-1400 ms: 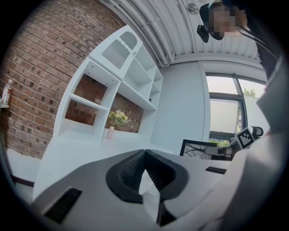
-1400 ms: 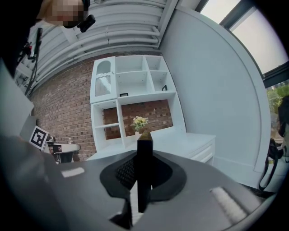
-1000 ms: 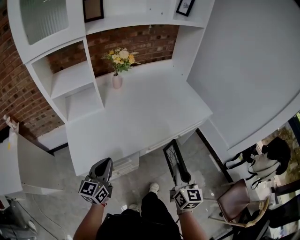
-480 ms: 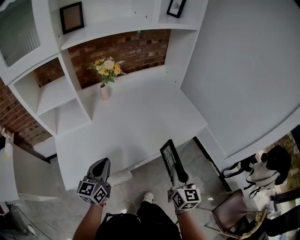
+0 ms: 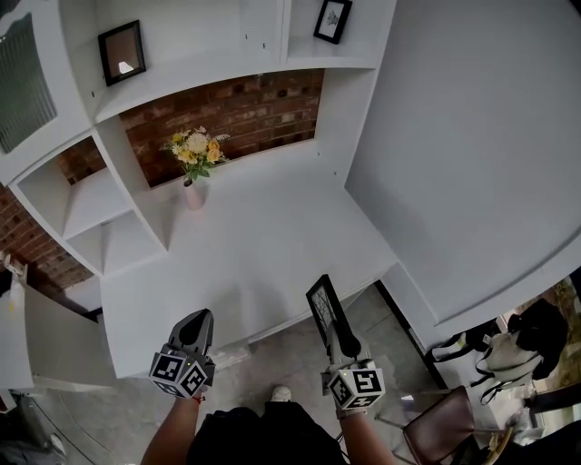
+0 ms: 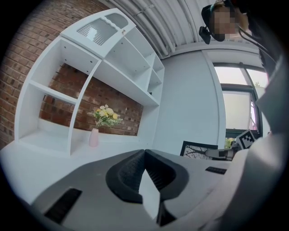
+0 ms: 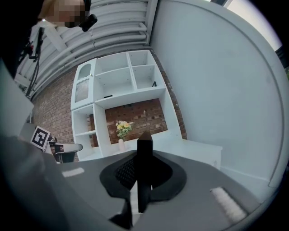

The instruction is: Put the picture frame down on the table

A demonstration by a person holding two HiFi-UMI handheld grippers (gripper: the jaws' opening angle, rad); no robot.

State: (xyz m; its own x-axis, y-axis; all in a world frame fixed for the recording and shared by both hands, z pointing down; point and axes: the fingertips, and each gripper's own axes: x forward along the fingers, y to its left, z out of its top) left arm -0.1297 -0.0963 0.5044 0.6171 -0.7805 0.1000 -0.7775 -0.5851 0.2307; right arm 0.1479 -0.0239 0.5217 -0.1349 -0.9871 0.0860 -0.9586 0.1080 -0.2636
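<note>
The black picture frame [image 5: 324, 307] stands on edge between the jaws of my right gripper [image 5: 342, 342], just above the front edge of the white table [image 5: 254, 241]. In the right gripper view the frame [image 7: 144, 155] shows edge-on as a dark bar, with the gripper [image 7: 142, 173] shut on it. My left gripper [image 5: 201, 320] hovers at the table's front edge, to the left of the frame, its jaws touching and empty. From the left gripper view, this gripper [image 6: 143, 154] is shut, and the frame [image 6: 199, 150] shows to the right.
A pink vase of yellow flowers [image 5: 194, 162] stands at the back of the table against the brick wall. White shelving [image 5: 109, 218] rises on the left. Two other frames [image 5: 122, 53] [image 5: 332, 20] sit on the upper shelf. A chair [image 5: 440, 436] is at the lower right.
The table has come closer beneath both grippers. The held frame has passed from over the floor to over the table's front edge. Both grippers keep their state.
</note>
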